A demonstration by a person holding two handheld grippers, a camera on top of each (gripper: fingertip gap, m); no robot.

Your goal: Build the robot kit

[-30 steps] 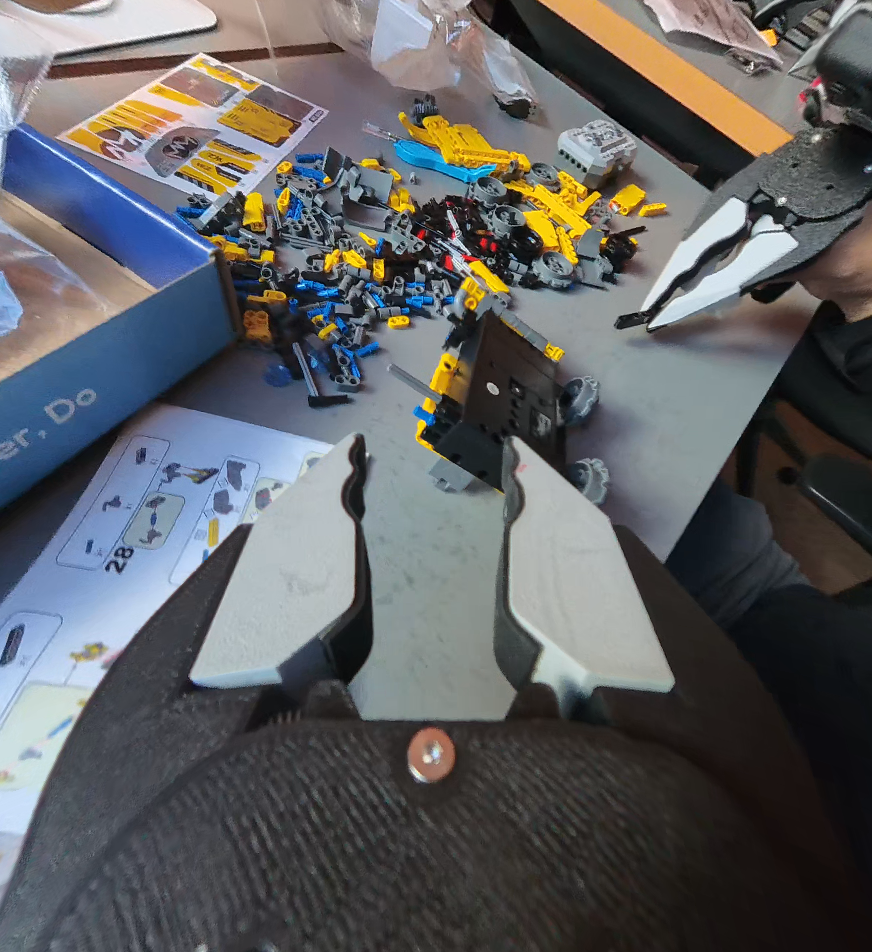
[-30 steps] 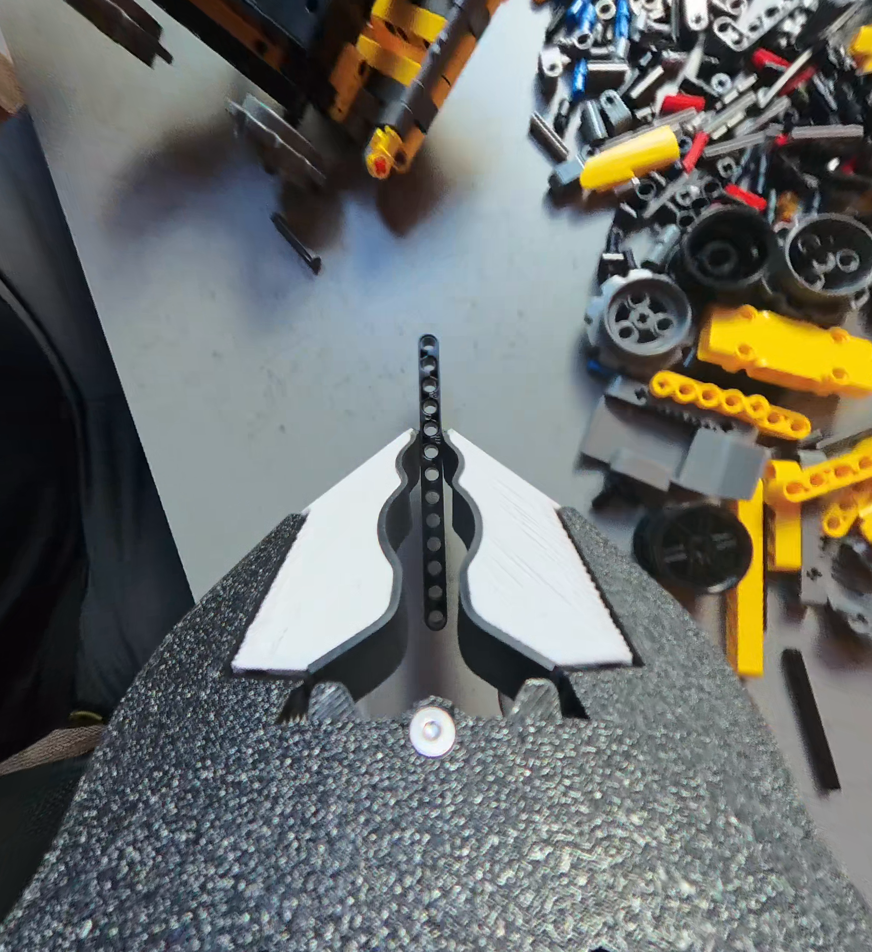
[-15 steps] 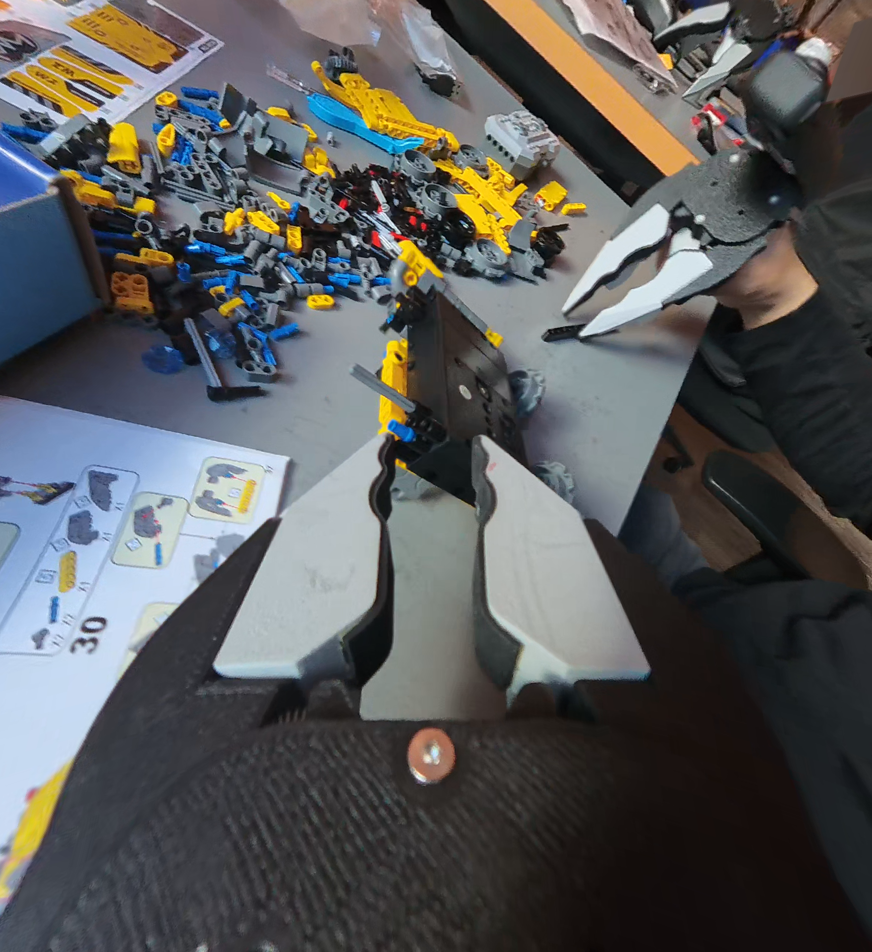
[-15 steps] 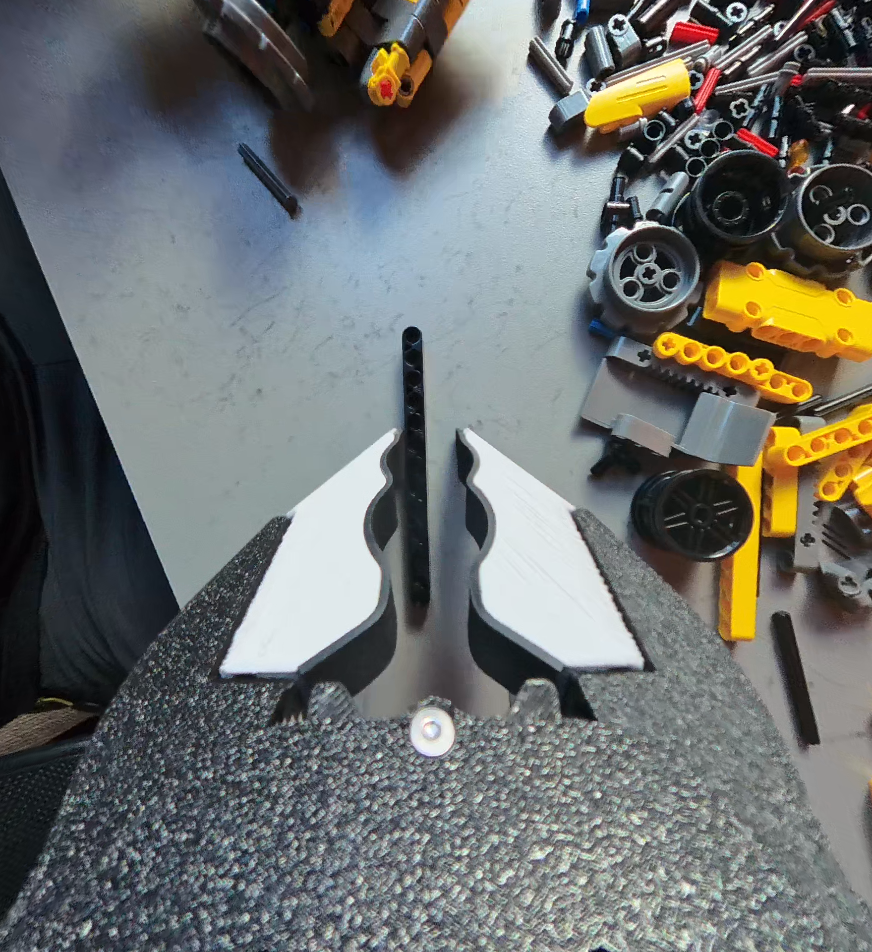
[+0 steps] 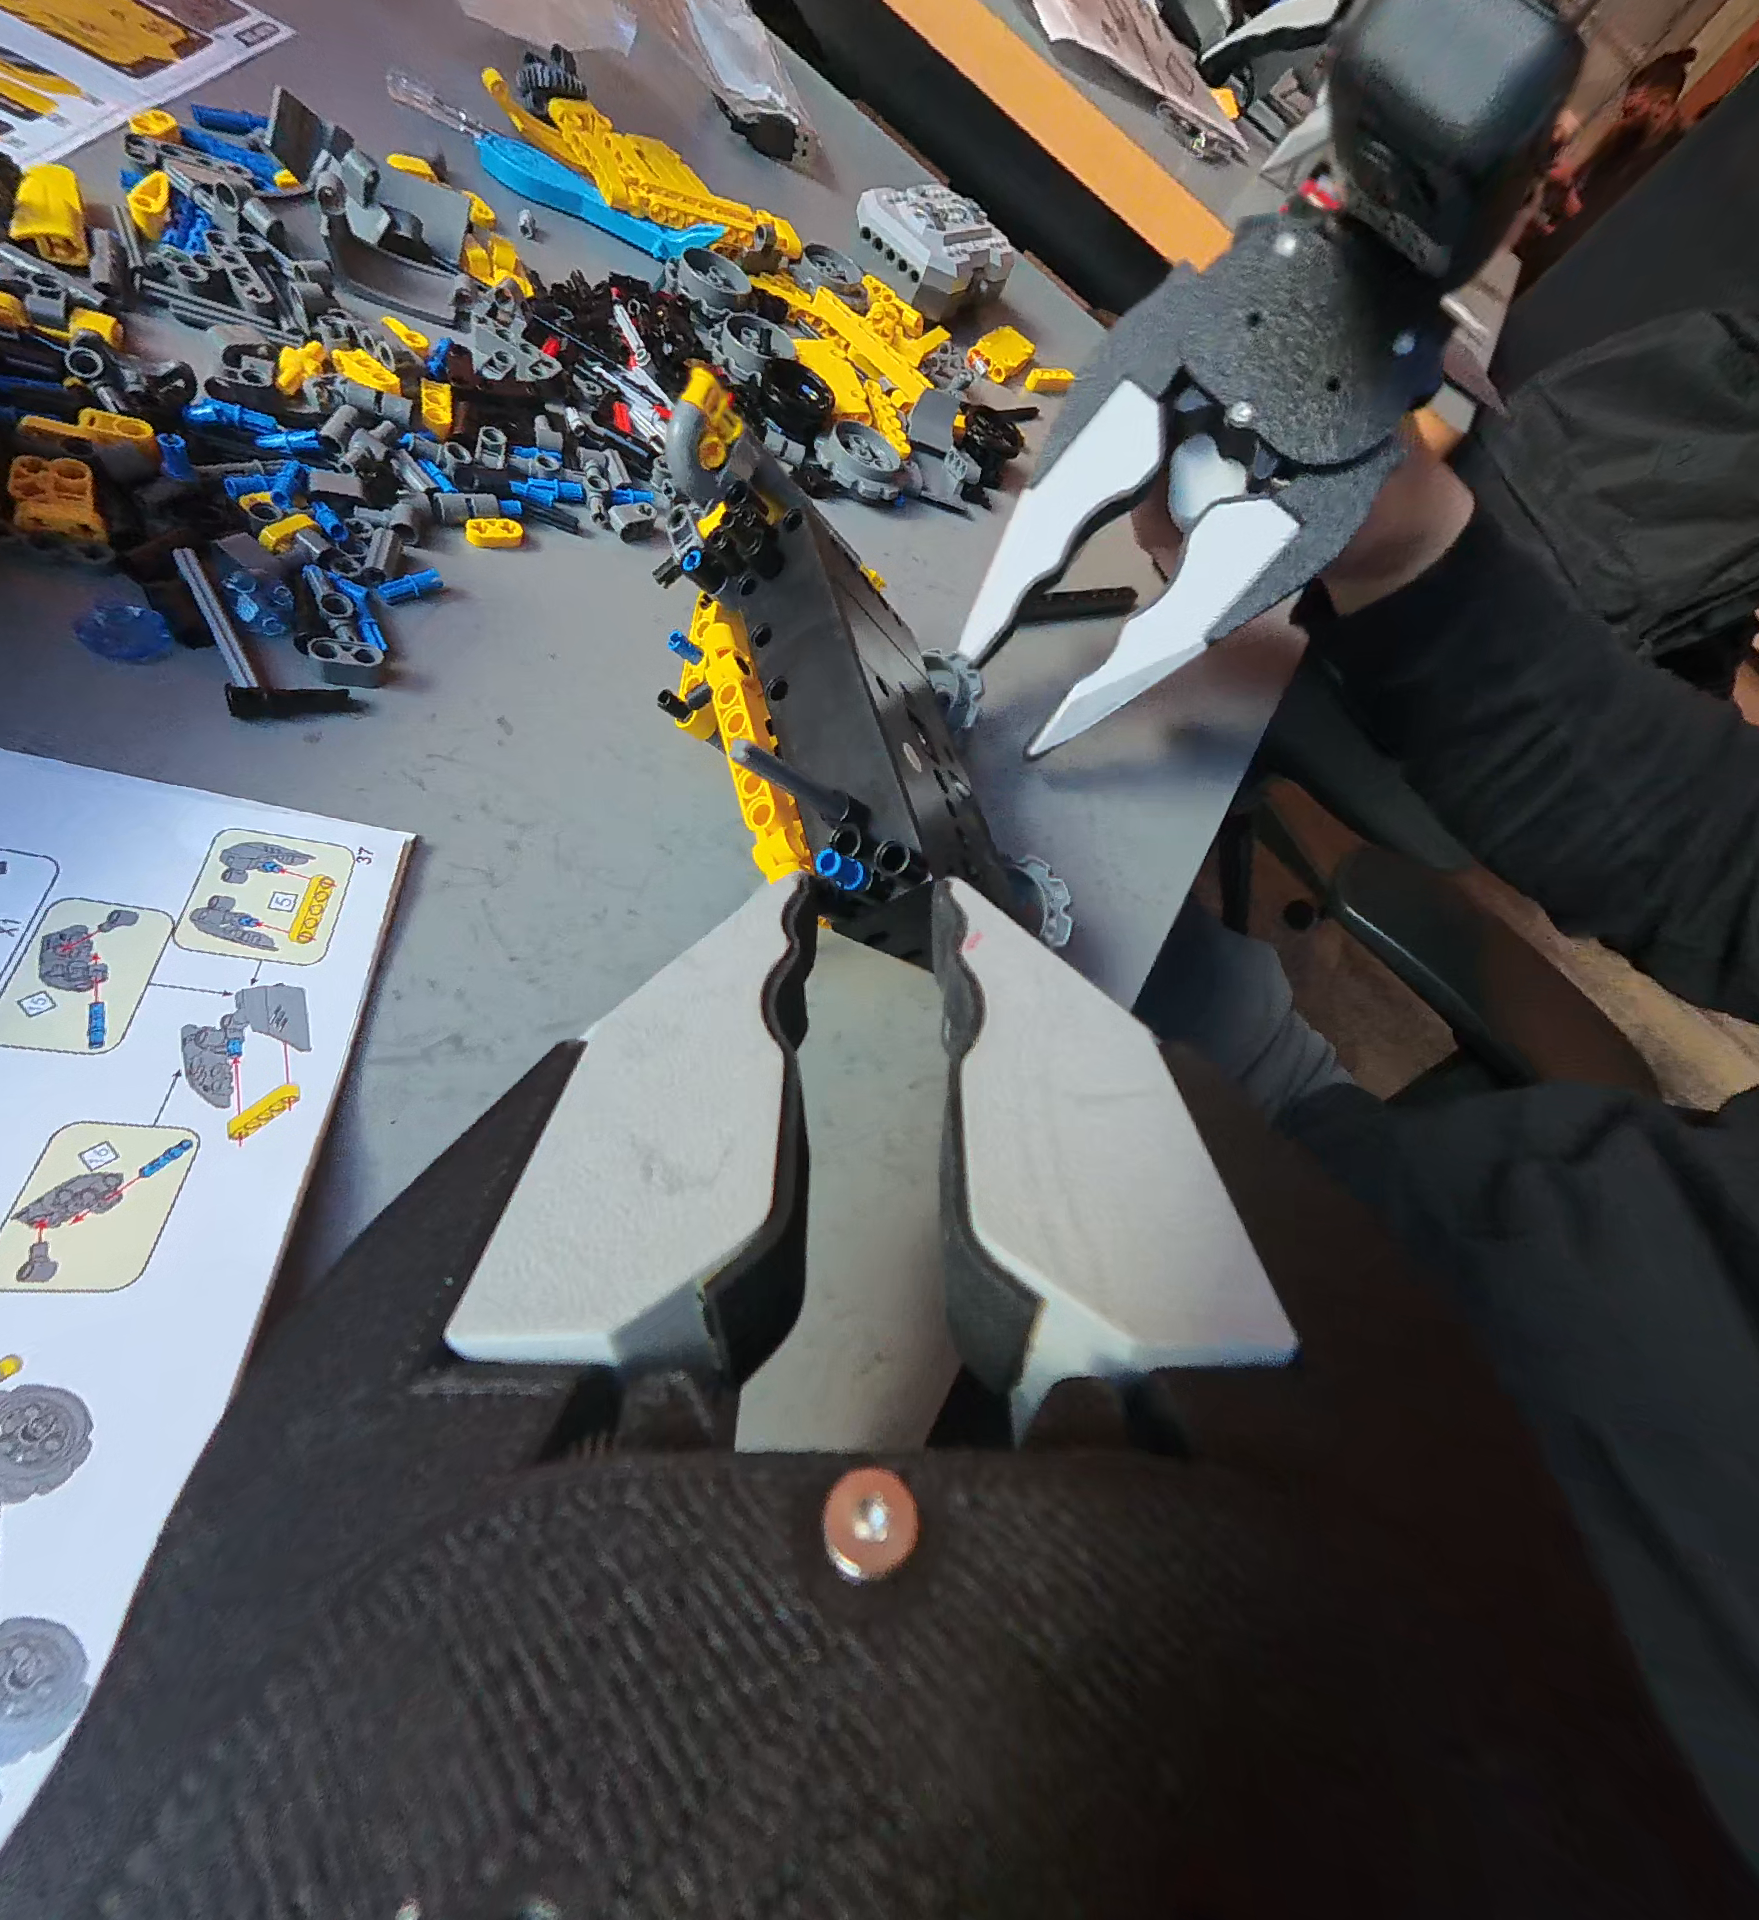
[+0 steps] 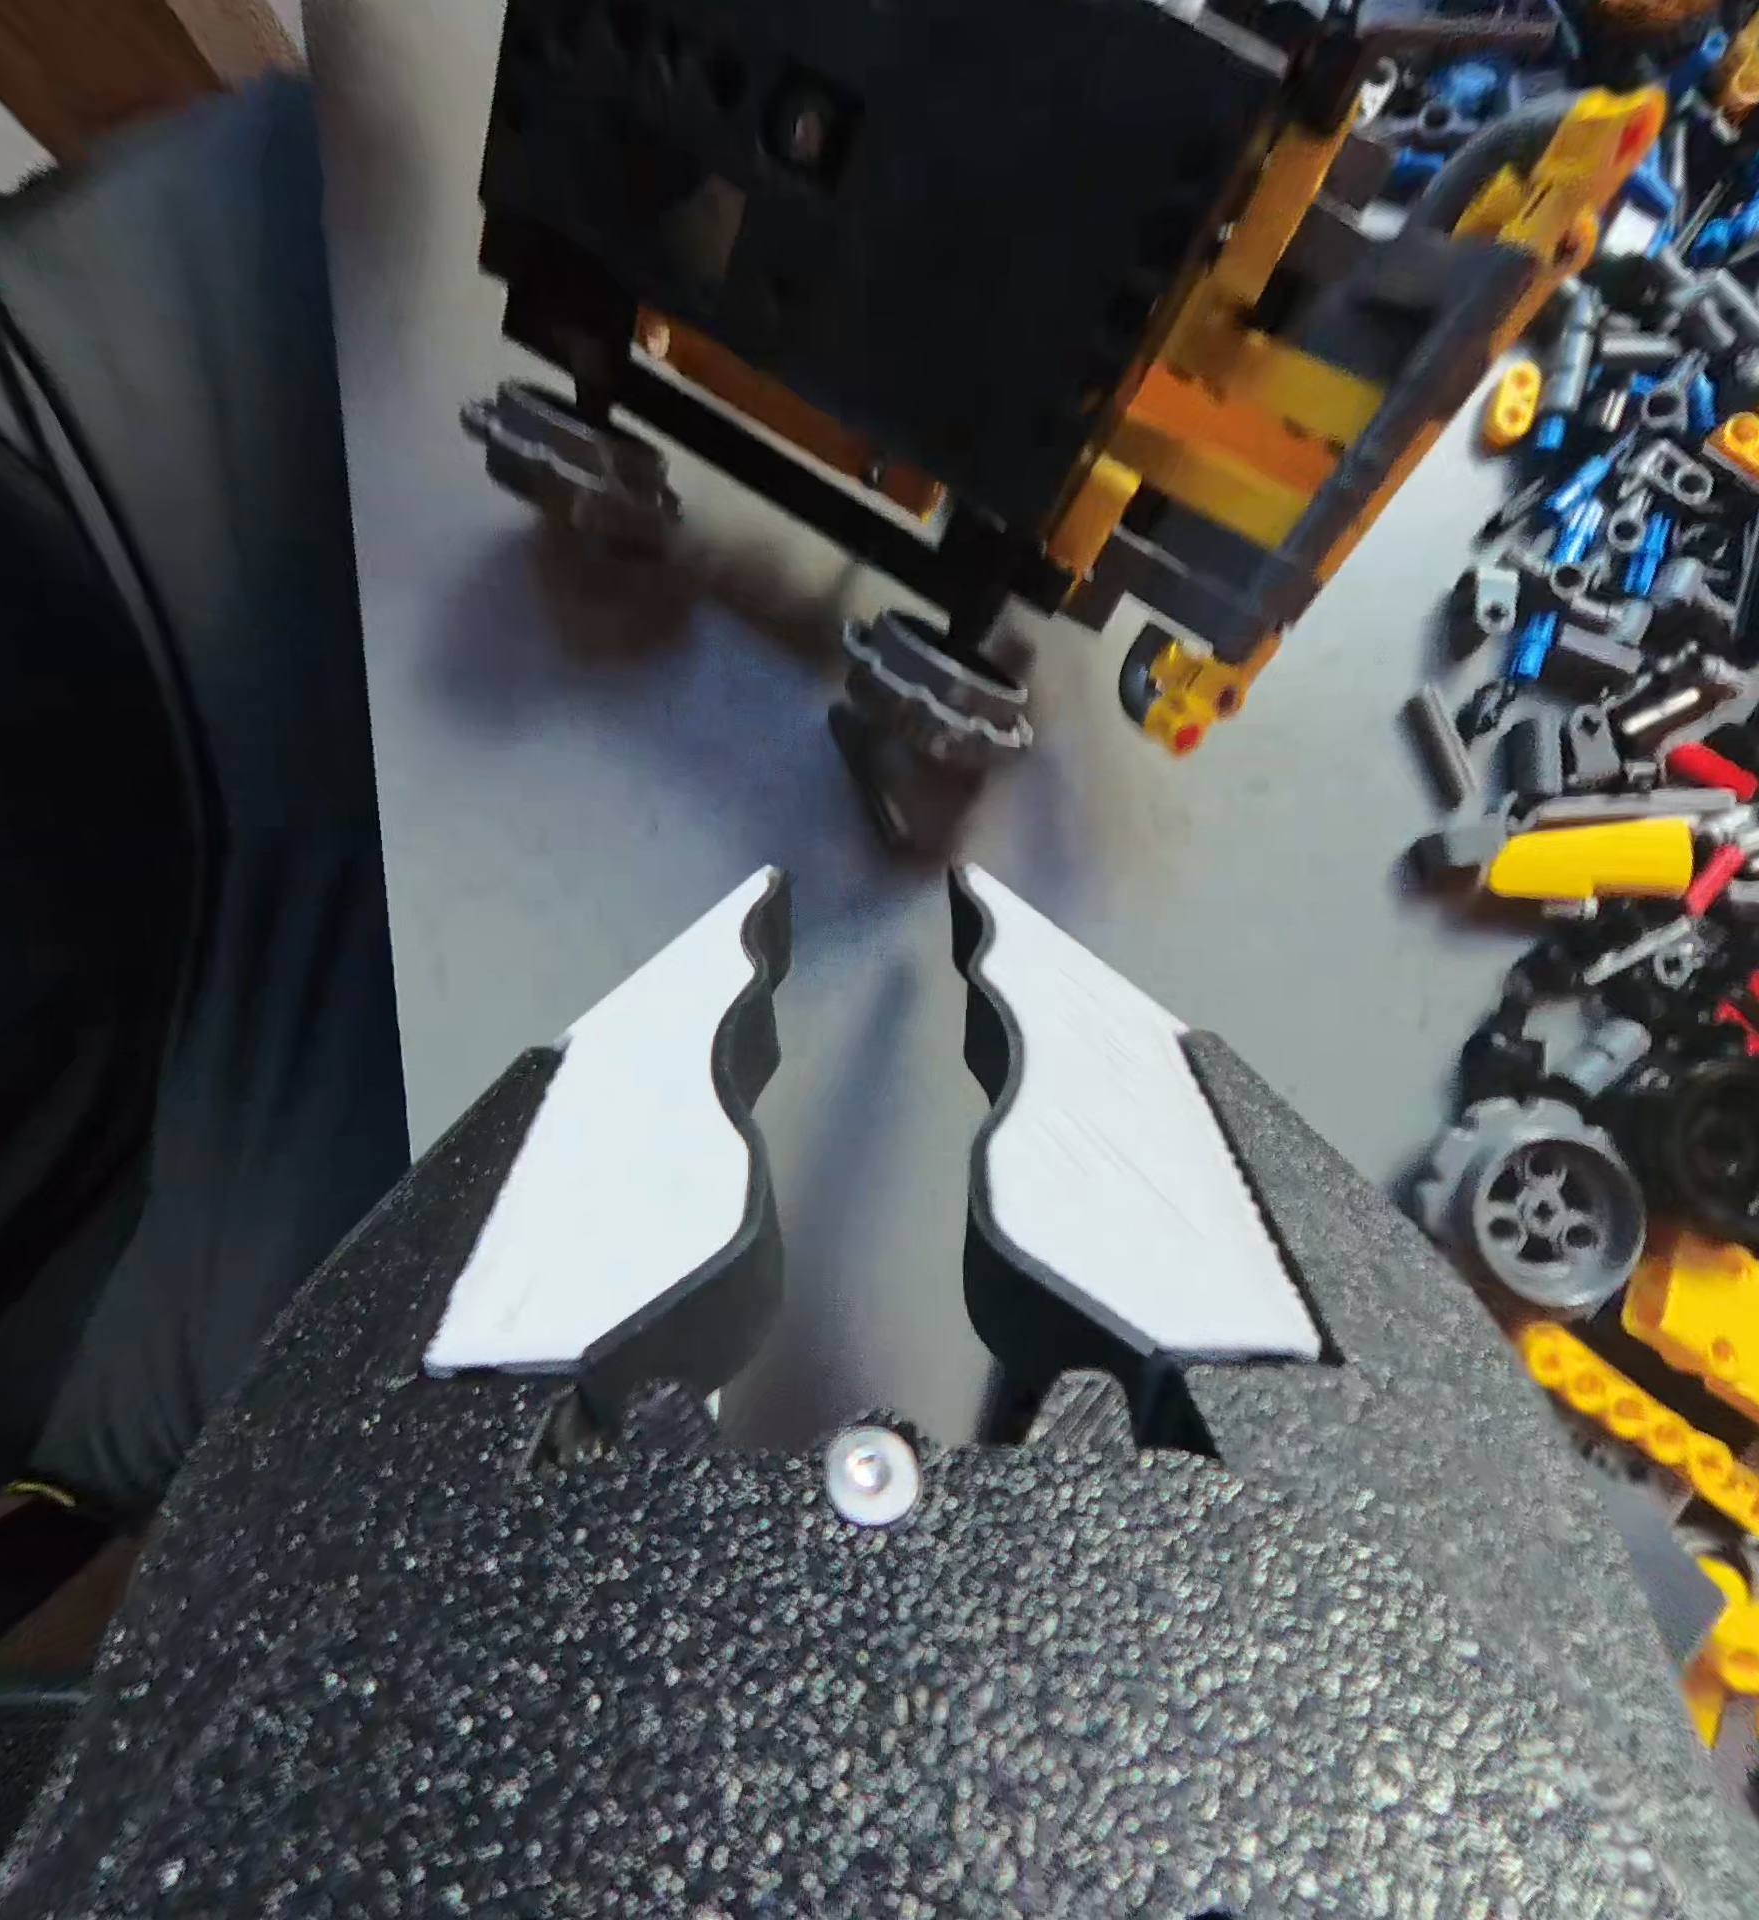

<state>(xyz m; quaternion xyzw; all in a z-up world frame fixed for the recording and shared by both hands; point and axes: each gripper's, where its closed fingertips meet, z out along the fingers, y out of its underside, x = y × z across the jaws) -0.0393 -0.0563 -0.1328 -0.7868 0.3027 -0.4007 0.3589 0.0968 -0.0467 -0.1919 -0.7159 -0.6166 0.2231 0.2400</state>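
Holding: our left tool (image 5: 870, 899) is clamped on the near end of the half-built black and yellow brick vehicle body (image 5: 833, 665), as far as the left wrist view shows; its tips sit on either side of the black block there.
Pose: the vehicle body stands tipped up on its side. Its small grey toothed hubs (image 6: 922, 675) are low against the grey bench (image 5: 542, 779), near the front edge. We judge the tilt turns its dark underside toward our right tool (image 6: 870, 883).
Right tool: fingers apart and empty, pointing at the nearer hub, just short of it.
Black beam: a long black holed beam (image 5: 1072, 601) lies flat on the bench behind the right tool's fingers.
Loose stock: the spread of yellow, blue, grey and black loose parts (image 5: 439, 416) is beyond the vehicle body.
Booklet: the open white instruction booklet (image 5: 127, 1039) lies to the left, probably for easy reading.
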